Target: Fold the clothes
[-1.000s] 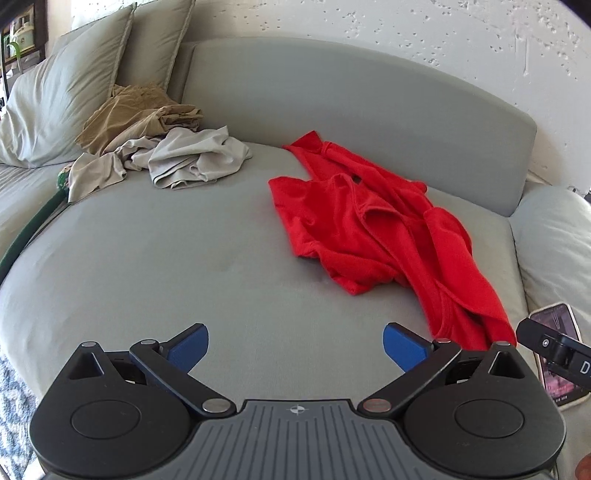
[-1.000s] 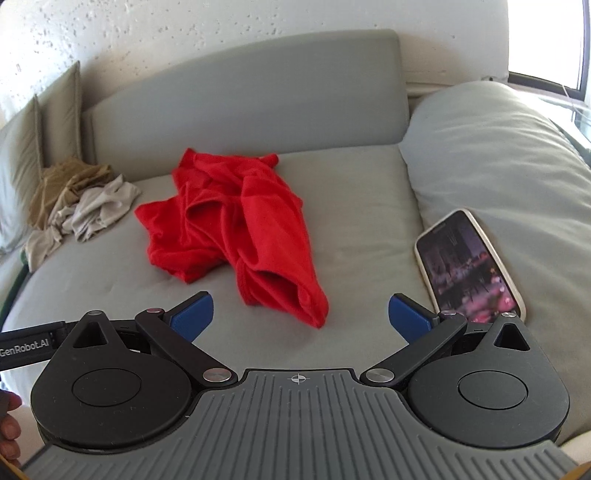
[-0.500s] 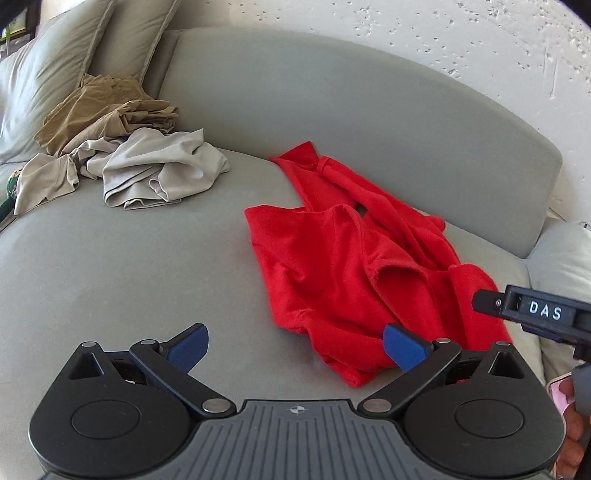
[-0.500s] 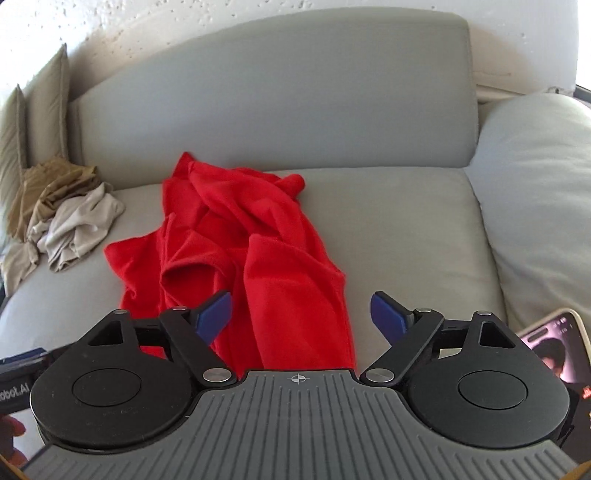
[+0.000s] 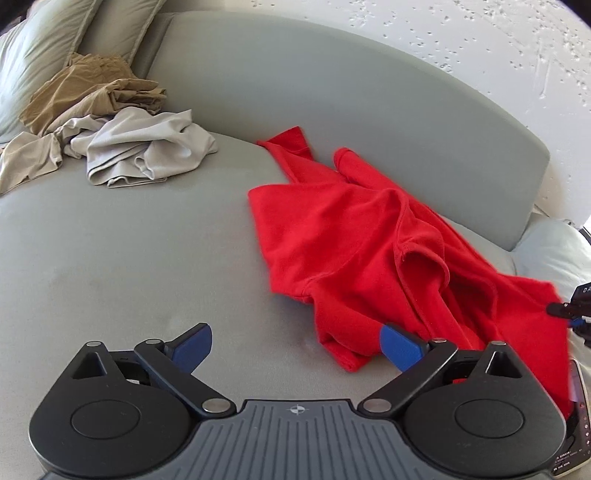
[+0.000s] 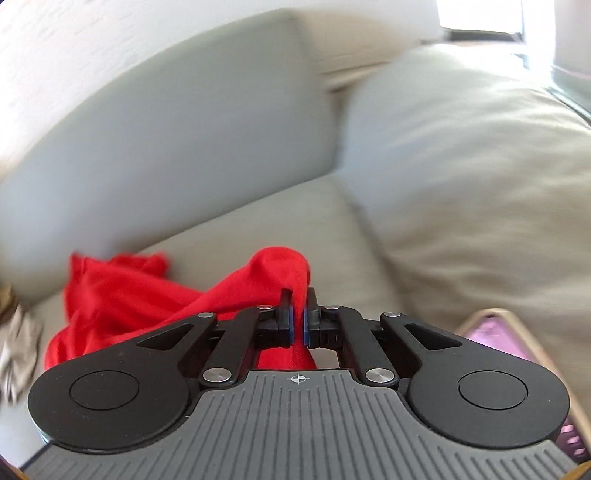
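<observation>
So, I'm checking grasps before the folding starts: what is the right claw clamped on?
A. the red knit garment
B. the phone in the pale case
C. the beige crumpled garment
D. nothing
A: in the right wrist view the right claw is closing with a bunched fold of the red knit garment pinched between its pads.

Both wrist views angled down, sharing red garment (image 5: pixel 362 251)

Bright daylight throughout; a blown-out window (image 6: pixel 480 14) glares at upper right of the right wrist view, which is motion-blurred, while the left wrist view stays sharp, fisheye-bent at the edges
</observation>
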A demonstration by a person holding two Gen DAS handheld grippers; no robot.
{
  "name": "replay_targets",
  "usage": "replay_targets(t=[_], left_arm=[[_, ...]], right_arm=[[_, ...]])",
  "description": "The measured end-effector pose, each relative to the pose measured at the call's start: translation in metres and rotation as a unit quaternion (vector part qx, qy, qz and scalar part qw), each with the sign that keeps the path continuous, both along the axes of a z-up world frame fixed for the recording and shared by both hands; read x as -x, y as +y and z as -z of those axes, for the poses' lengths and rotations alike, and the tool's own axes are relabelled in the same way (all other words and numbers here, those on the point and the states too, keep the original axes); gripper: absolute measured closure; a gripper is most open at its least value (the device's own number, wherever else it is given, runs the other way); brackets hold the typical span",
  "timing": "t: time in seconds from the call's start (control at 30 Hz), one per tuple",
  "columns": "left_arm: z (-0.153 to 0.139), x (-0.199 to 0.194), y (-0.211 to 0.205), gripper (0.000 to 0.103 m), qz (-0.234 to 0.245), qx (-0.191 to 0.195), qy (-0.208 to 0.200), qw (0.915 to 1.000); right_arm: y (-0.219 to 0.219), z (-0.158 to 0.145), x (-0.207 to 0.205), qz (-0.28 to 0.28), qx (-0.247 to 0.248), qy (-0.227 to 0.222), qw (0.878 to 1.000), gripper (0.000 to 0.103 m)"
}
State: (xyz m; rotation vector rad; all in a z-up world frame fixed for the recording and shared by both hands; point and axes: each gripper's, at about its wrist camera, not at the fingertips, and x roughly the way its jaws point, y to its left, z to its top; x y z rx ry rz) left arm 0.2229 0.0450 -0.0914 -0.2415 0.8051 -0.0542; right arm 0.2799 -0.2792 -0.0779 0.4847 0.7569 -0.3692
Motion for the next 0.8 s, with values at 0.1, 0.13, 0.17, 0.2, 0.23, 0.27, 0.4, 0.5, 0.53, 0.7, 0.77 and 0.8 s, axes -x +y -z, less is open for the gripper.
replay_targets(t=[0.1,0.13,0.17,0.2,0.23,0.27,0.4,0.5,0.53,0.7,0.77,0.8], left_arm=[[0.002,0.001,-0.003,0.005,0.006,0.008,-0.004,0.9999],[0.002,0.002,-0.004,0.005,0.005,0.009,-0.004,0.9999],[0.002,0.003,-0.004,0.005,0.004,0.01,-0.003,0.9999],[0.002,0.004,-0.005,0.005,0.004,0.011,-0.002,0.9999],[0.002,0.005,-0.006,0.005,0.004,0.011,-0.001,0.9999],[0.003,0.006,-0.007,0.005,0.004,0.01,0.0,0.9999],[0.005,0.011,-0.011,0.005,0.003,0.014,0.009,0.9999],[0.007,0.015,-0.011,0.005,0.005,0.024,0.013,0.9996],[0.008,0.016,-0.01,0.005,0.006,0.027,0.013,0.9995],[0.009,0.015,-0.004,0.005,-0.005,0.067,0.01,0.9977],[0.009,0.014,-0.001,0.005,-0.014,0.09,0.012,0.9958],[0.009,0.014,0.0,0.005,-0.018,0.099,0.012,0.9948]], right_arm=[[-0.021,-0.002,0.017,-0.017,-0.052,0.007,0.998,0.072],[-0.022,-0.005,0.026,-0.033,-0.061,0.005,0.998,0.052],[-0.019,-0.009,0.04,-0.05,-0.068,0.002,0.996,0.048],[-0.016,-0.013,0.055,-0.067,-0.075,-0.002,0.995,0.048],[-0.013,-0.015,0.071,-0.084,-0.087,-0.001,0.993,0.047],[-0.011,-0.016,0.086,-0.093,-0.103,0.004,0.99,0.047],[-0.012,0.007,0.144,-0.058,-0.197,0.018,0.979,0.049],[-0.016,0.041,0.162,-0.008,-0.266,0.022,0.964,0.059],[-0.017,0.051,0.162,0.003,-0.278,0.027,0.96,0.06],[-0.02,0.079,0.147,0.029,-0.296,-0.028,0.954,0.066],[-0.019,0.085,0.139,0.042,-0.291,-0.043,0.955,0.068],[-0.018,0.085,0.136,0.048,-0.282,-0.041,0.957,0.071]])
